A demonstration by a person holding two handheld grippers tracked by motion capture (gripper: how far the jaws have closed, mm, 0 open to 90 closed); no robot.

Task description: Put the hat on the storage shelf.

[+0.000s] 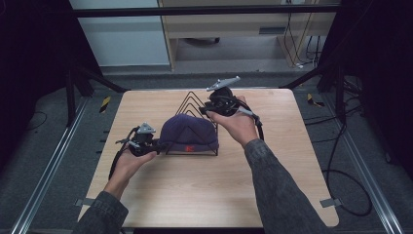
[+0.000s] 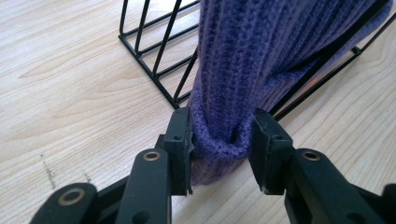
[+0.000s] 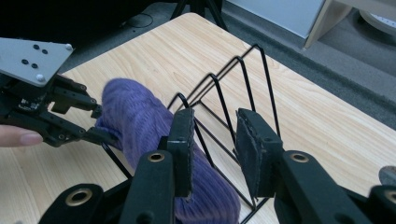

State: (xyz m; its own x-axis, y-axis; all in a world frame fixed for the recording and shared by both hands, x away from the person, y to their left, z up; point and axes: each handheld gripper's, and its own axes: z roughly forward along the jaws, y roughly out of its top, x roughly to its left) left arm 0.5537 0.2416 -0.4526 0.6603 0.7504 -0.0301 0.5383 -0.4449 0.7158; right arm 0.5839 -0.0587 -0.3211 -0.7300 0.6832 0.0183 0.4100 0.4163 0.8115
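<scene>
A purple knit beanie [image 1: 189, 131] is draped over a black wire rack [image 1: 192, 100] in the middle of the wooden table [image 1: 209, 195]. My left gripper [image 1: 155, 145] reaches in level from the left. In the left gripper view it [image 2: 223, 140] is shut on the beanie's folded brim [image 2: 219, 154], low by the rack's base [image 2: 154, 51]. My right gripper [image 1: 207, 108] hovers over the rack's right back end. Its jaws [image 3: 215, 140] stand open with nothing between them, above the beanie [image 3: 135, 112] and the wire loops [image 3: 247, 79]. The left gripper [image 3: 100, 123] also shows there at the beanie's far end.
Bare wood lies in front of the rack and at both sides. Black frame bars, cables and a pale cabinet stand on the floor beyond the far table edge. Both forearms in grey sleeves come in from the near edge.
</scene>
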